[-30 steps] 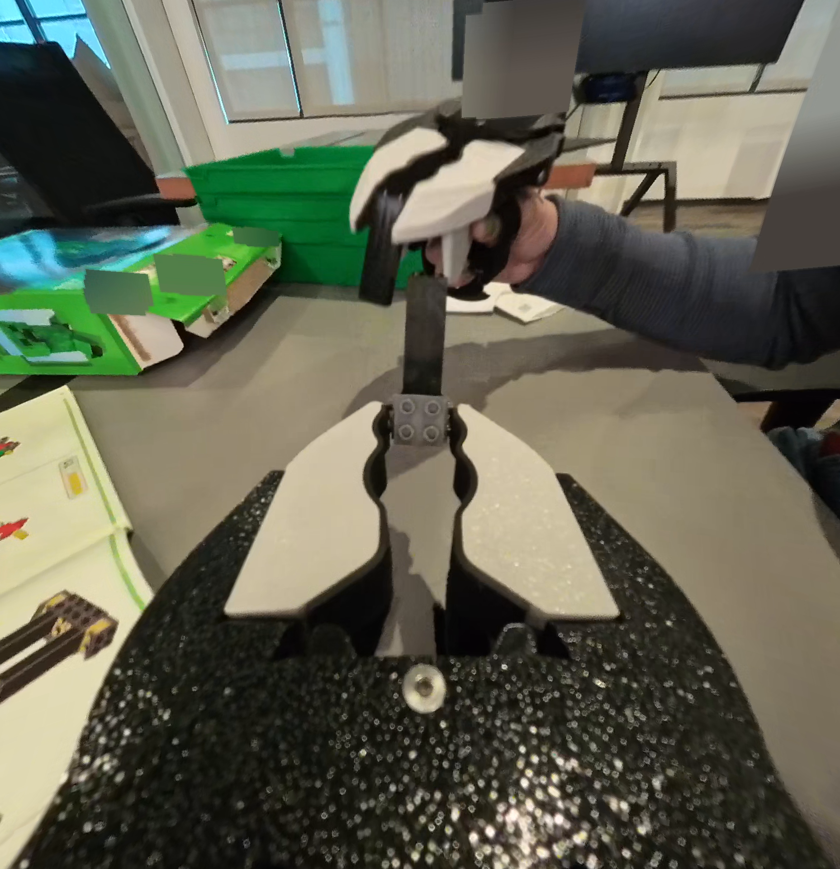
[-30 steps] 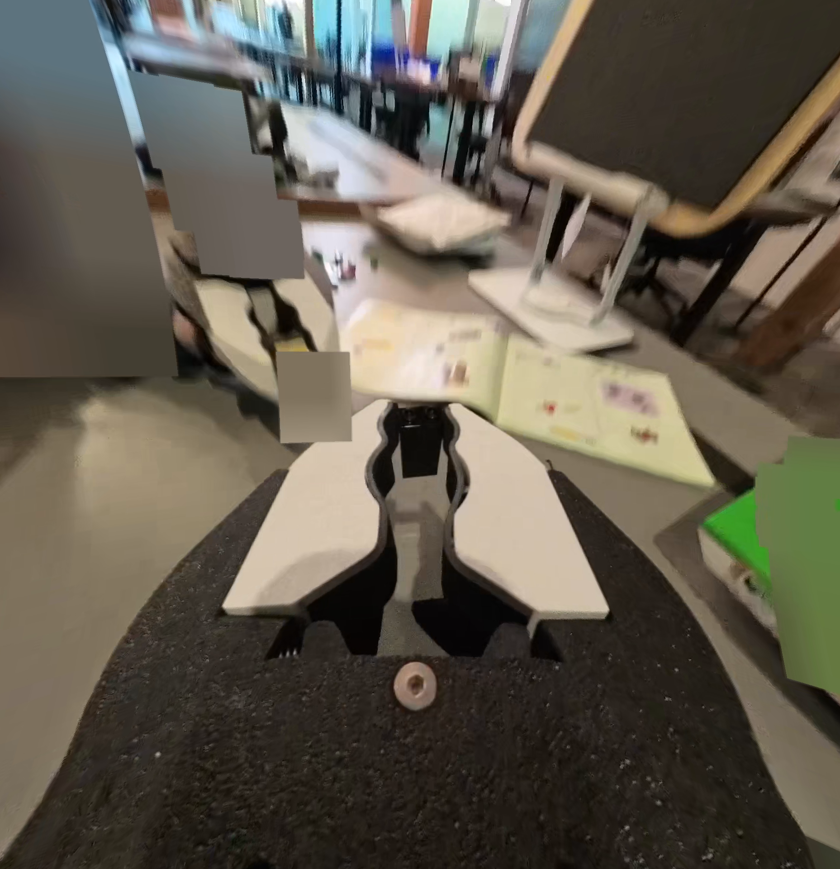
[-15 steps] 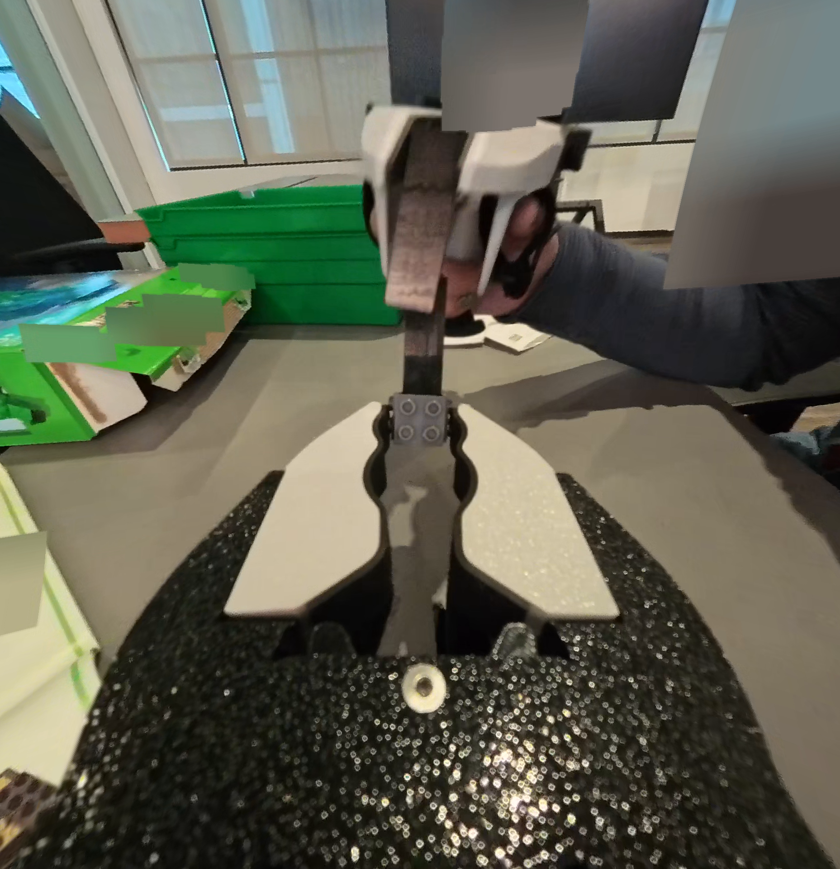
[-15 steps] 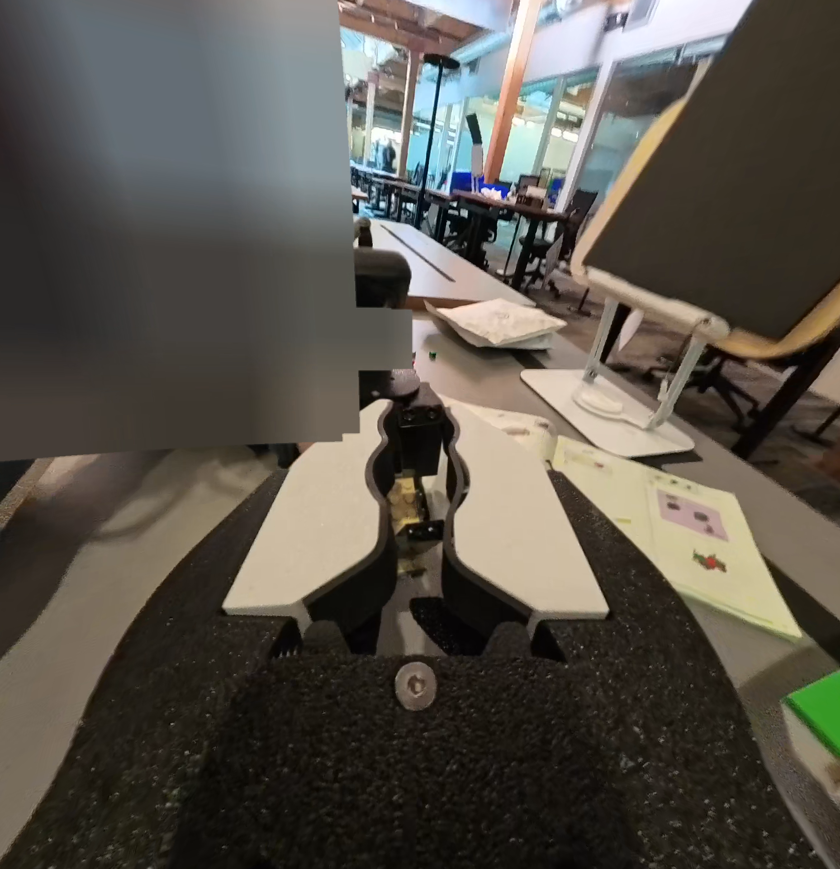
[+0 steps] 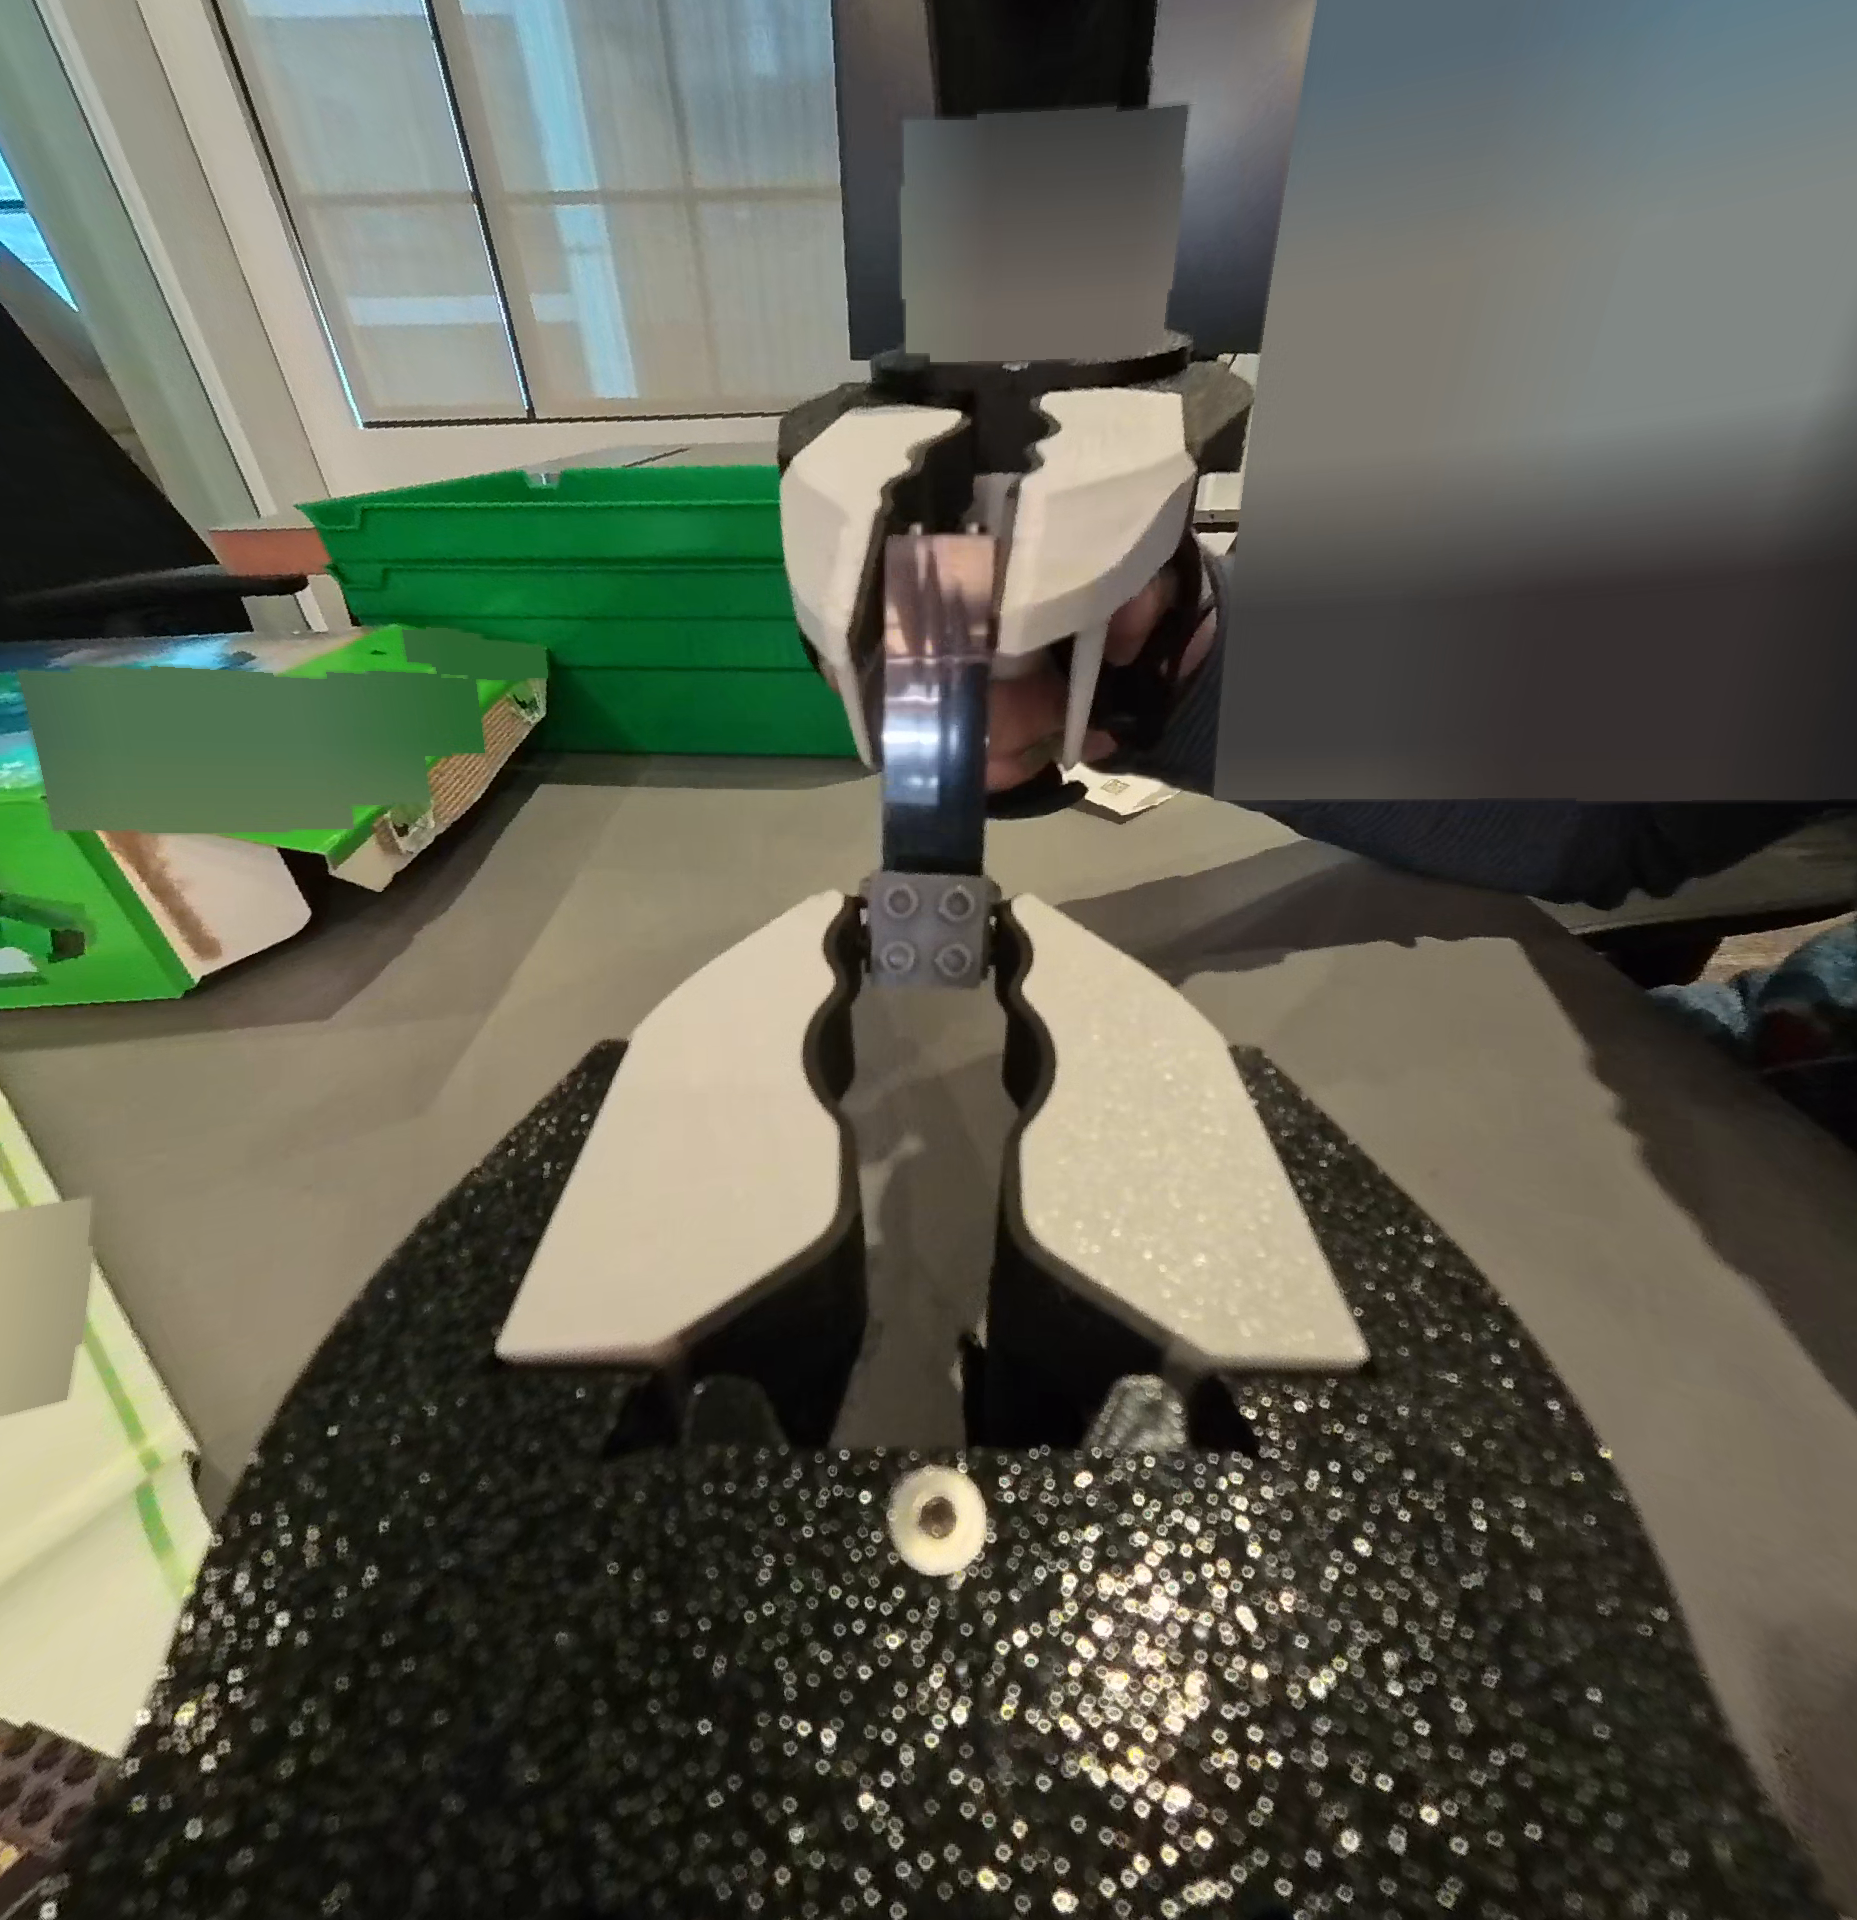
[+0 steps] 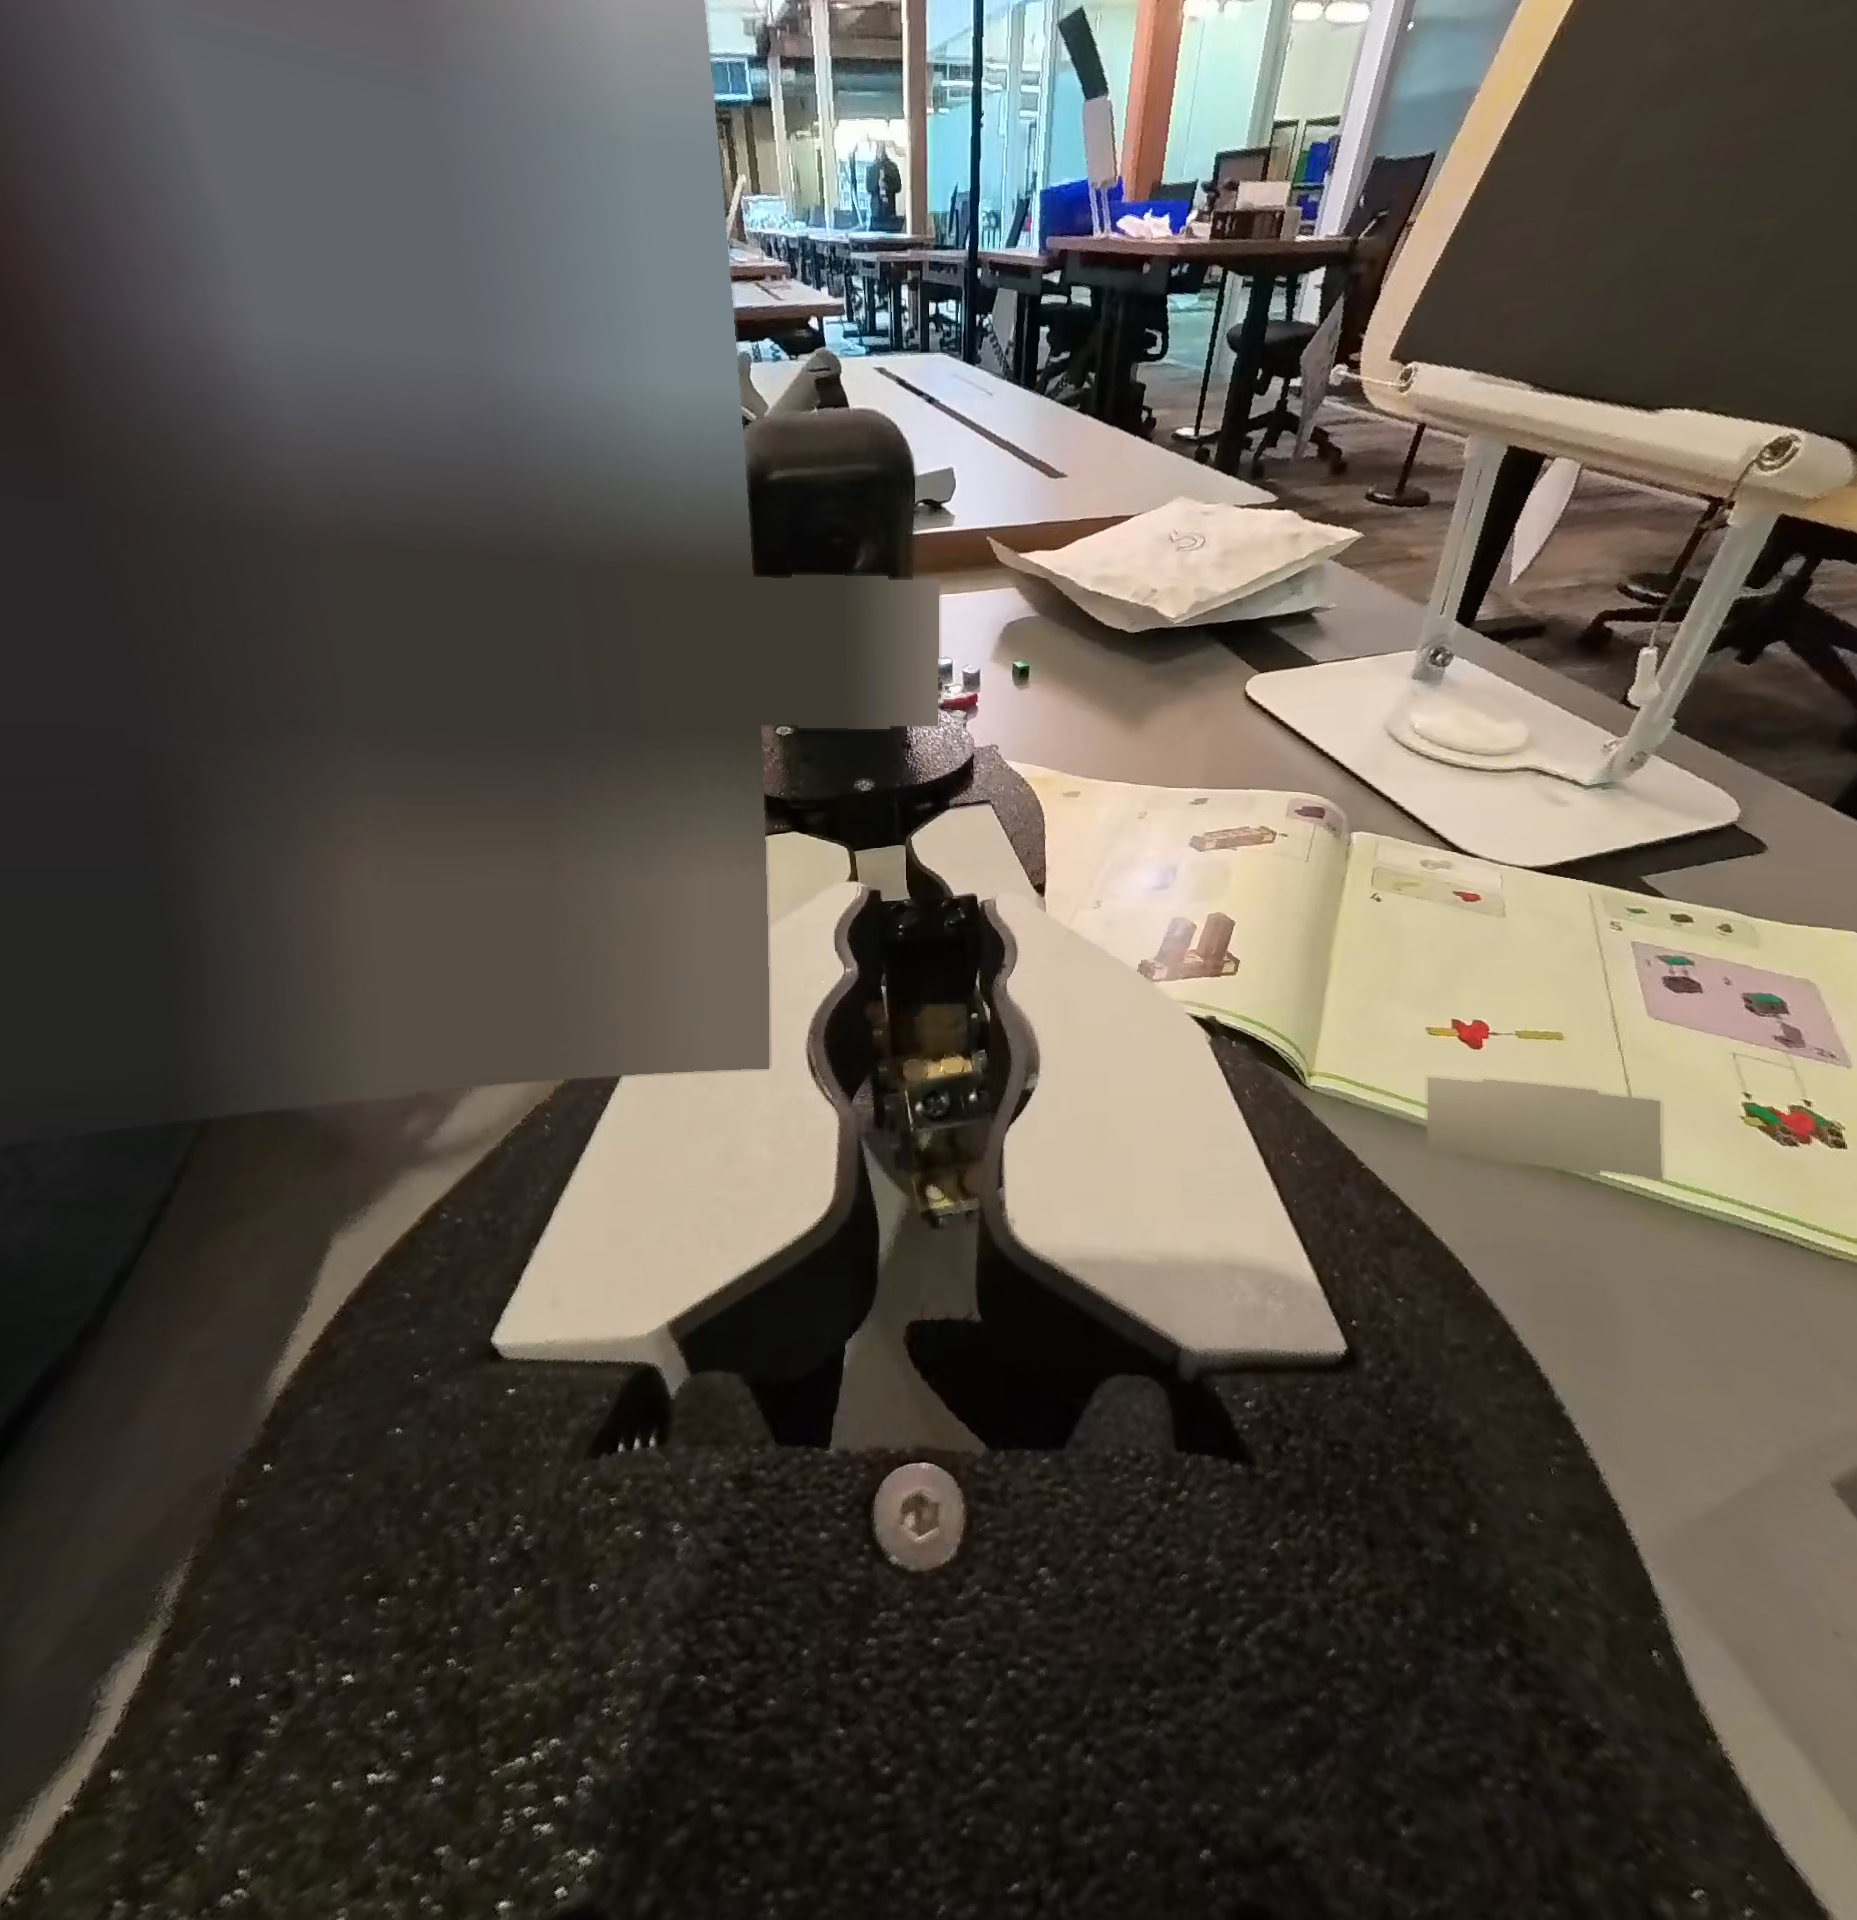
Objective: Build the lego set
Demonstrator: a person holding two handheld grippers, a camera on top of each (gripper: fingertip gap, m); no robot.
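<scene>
1. Left wrist view: the left gripper (image 5: 926, 940) is closed on a small grey four-stud Lego plate (image 5: 926, 938), pinched at its fingertips.
2. Just beyond, a long black Lego assembly (image 5: 934, 717) meets that plate and runs up into the right gripper (image 5: 981, 540), which is clamped on it above the grey desk (image 5: 1319, 1039).
3. Farther back stand green plastic bins (image 5: 591, 613).
4. Right wrist view: an open pale-green instruction booklet (image 6: 1423, 977) lies on the desk, with a white stand (image 6: 1506, 748) behind it.
</scene>
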